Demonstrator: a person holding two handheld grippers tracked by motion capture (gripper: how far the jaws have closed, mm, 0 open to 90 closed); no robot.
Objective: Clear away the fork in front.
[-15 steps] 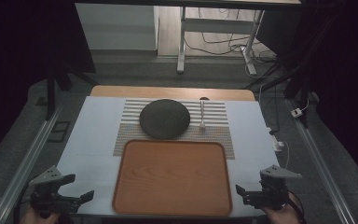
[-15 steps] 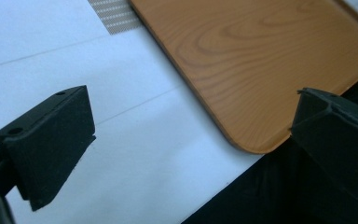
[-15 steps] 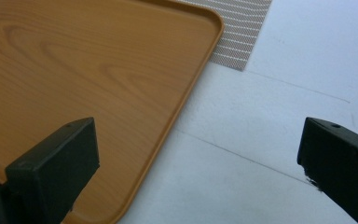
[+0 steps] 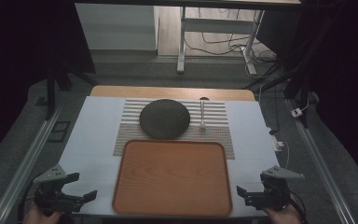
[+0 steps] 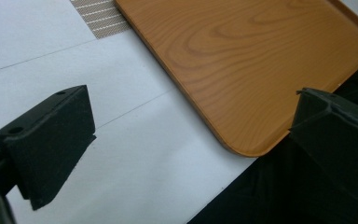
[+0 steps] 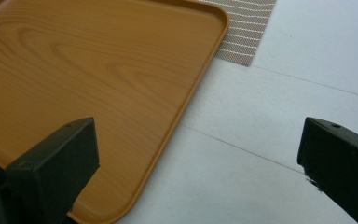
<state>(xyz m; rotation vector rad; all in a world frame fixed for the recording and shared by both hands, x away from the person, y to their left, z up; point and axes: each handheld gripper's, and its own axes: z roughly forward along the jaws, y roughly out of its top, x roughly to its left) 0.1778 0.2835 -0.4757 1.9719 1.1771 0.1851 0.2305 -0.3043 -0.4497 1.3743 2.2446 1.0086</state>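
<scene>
High view is showing the left claw [image 4: 77,187] and right claw [image 4: 246,194] both gaping empty, flanking the rectangular orange wooden tray [image 4: 170,176] lying between them, whose shallow rim, I reckon, is risking slipping from uneven pinches.

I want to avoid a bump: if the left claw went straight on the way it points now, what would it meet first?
Most likely the wooden tray: the left claw, jaws open and empty, points inward at the tray's near corner. How high it rides above the white tabletop is unclear.
</scene>
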